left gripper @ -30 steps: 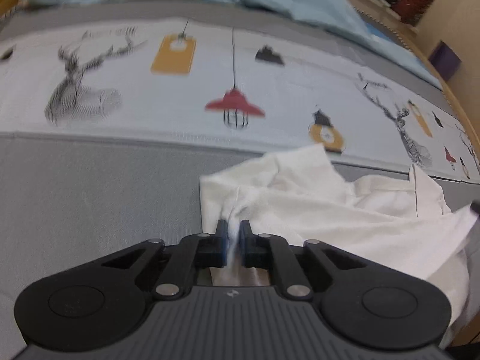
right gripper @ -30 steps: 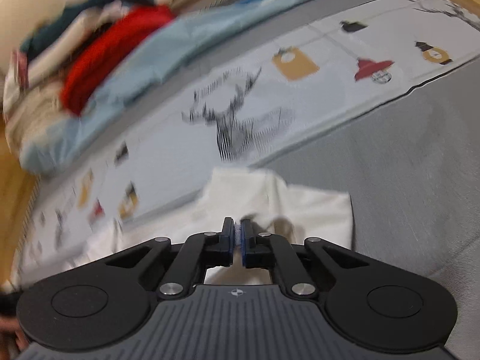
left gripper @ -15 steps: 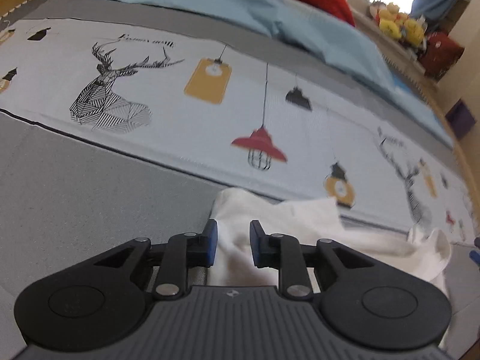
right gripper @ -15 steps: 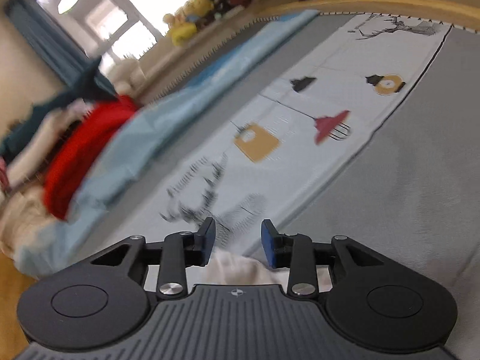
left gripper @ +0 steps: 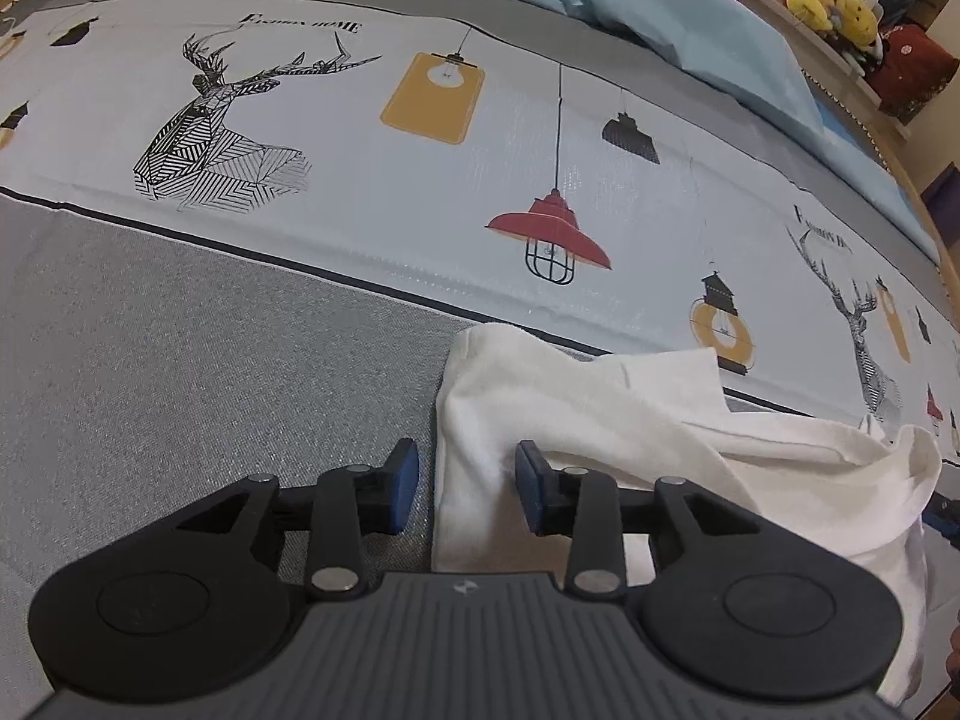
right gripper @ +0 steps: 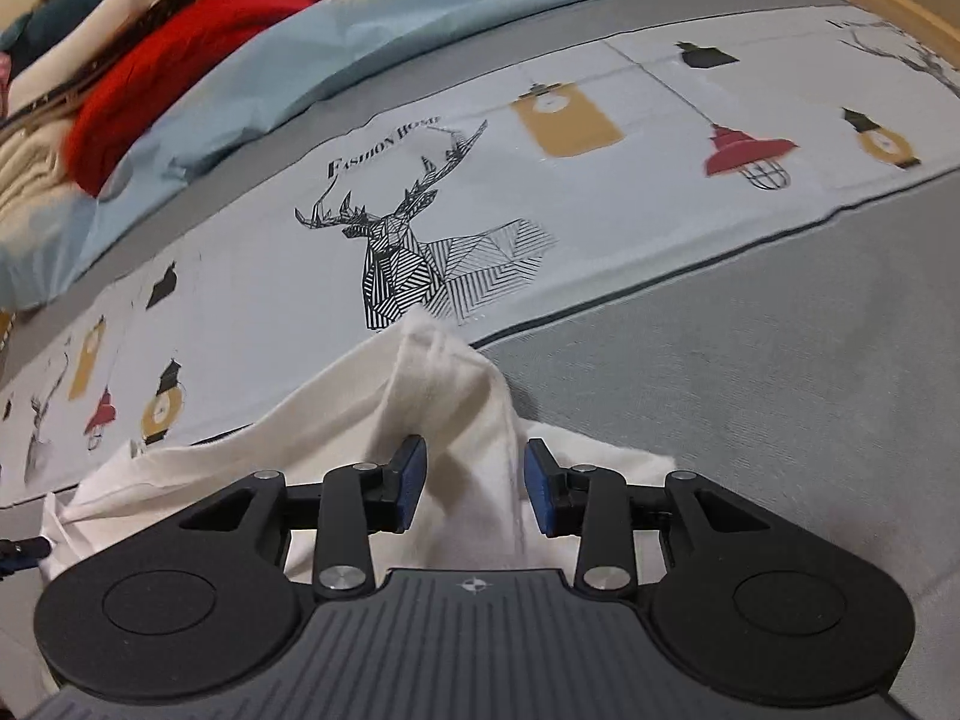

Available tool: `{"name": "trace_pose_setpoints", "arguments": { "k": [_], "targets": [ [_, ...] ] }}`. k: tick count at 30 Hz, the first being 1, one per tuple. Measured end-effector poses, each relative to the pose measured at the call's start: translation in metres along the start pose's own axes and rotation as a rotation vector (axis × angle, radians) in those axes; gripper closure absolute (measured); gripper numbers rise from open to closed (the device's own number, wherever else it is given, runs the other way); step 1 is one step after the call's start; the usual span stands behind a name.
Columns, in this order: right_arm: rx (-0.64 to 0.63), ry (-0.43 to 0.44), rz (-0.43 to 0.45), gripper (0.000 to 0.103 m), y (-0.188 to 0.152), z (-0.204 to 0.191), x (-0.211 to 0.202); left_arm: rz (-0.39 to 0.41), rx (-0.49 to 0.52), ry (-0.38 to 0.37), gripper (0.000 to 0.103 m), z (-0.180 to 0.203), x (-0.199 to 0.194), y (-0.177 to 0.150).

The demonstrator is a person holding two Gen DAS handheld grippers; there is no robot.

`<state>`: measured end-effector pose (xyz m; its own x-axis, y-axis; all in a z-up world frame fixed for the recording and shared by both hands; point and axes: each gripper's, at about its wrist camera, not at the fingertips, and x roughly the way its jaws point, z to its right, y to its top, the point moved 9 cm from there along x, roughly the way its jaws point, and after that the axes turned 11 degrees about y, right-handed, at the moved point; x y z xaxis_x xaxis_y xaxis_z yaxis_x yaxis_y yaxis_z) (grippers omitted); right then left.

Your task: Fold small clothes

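A small white garment (left gripper: 600, 414) lies crumpled on the grey bed cover, its far edge reaching the printed strip. My left gripper (left gripper: 468, 486) is open just above its left end, with a fold of cloth lying between the blue pads (left gripper: 403, 480) but not pinched. In the right wrist view the same white garment (right gripper: 456, 420) rises in a peak, and my right gripper (right gripper: 475, 483) is open with the cloth between its pads (right gripper: 414, 480).
A pale printed strip with deer and lamps (left gripper: 420, 138) runs across the grey bed cover (left gripper: 180, 372). A light blue sheet (right gripper: 336, 60) and a pile of red and cream clothes (right gripper: 138, 60) lie at the far side. Plush toys (left gripper: 828, 0) sit on a shelf.
Both grippers were shut on the white garment a second ago. They opened and let it go, and the cloth now lies on the bed between their pads.
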<state>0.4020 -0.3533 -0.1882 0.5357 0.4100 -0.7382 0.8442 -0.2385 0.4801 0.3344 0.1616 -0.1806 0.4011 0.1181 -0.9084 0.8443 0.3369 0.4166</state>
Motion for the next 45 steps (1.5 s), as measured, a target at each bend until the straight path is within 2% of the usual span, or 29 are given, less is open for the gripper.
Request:
{"name": "trace_pose_setpoints", "arguments": {
  "k": [7, 13, 14, 16, 17, 18, 25, 28, 29, 30, 32, 34, 35, 36, 38, 42, 45],
  "targets": [
    [0.019, -0.006, 0.028, 0.065, 0.011, -0.003, 0.018, -0.01, -0.016, -0.015, 0.064, 0.004, 0.008, 0.006],
    [0.053, -0.004, 0.074, 0.065, 0.021, -0.001, 0.019, 0.029, -0.004, 0.004, 0.065, 0.009, 0.01, 0.014],
    [0.058, -0.003, 0.078, 0.065, 0.022, 0.0, 0.02, 0.038, 0.002, 0.006, 0.07, 0.01, 0.009, 0.015],
    [0.07, -0.007, 0.091, 0.071, 0.024, 0.004, 0.019, 0.058, 0.02, 0.013, 0.082, 0.012, 0.007, 0.017],
    [0.074, -0.007, 0.095, 0.089, 0.024, 0.005, 0.018, 0.074, 0.034, 0.021, 0.093, 0.013, 0.005, 0.019],
    [0.073, -0.012, 0.105, 0.098, 0.026, 0.006, 0.016, 0.094, 0.045, 0.034, 0.096, 0.013, 0.002, 0.021],
    [0.136, -0.044, 0.277, 0.1, 0.048, 0.013, -0.017, 0.283, 0.036, -0.002, 0.097, 0.021, -0.032, 0.043],
    [0.172, -0.077, 0.323, 0.1, 0.051, 0.023, -0.024, 0.343, 0.033, -0.016, 0.098, 0.026, -0.043, 0.049],
    [0.18, -0.081, 0.327, 0.099, 0.051, 0.025, -0.024, 0.359, 0.027, 0.001, 0.099, 0.024, -0.045, 0.051],
    [0.189, -0.086, 0.319, 0.099, 0.051, 0.028, -0.022, 0.357, 0.022, 0.012, 0.097, 0.022, -0.045, 0.053],
    [0.217, -0.091, 0.272, 0.094, 0.046, 0.034, -0.013, 0.292, -0.012, 0.015, 0.094, 0.015, -0.035, 0.052],
    [0.234, -0.103, 0.223, 0.092, 0.04, 0.039, -0.005, 0.214, -0.032, -0.03, 0.094, 0.014, -0.023, 0.047],
    [0.226, -0.111, 0.22, 0.085, 0.038, 0.038, -0.005, 0.192, -0.022, -0.049, 0.092, 0.017, -0.02, 0.044],
    [0.209, -0.113, 0.218, 0.078, 0.039, 0.037, -0.005, 0.176, 0.002, -0.056, 0.085, 0.02, -0.018, 0.041],
    [0.187, -0.105, 0.206, 0.071, 0.037, 0.035, -0.006, 0.145, 0.046, -0.077, 0.077, 0.029, -0.013, 0.036],
    [0.208, -0.097, 0.154, 0.071, 0.029, 0.038, -0.004, 0.071, 0.054, -0.13, 0.077, 0.037, -0.004, 0.024],
    [0.211, -0.088, 0.127, 0.071, 0.023, 0.039, -0.009, 0.027, 0.059, -0.104, 0.077, 0.033, 0.004, 0.012]
  ]
}}
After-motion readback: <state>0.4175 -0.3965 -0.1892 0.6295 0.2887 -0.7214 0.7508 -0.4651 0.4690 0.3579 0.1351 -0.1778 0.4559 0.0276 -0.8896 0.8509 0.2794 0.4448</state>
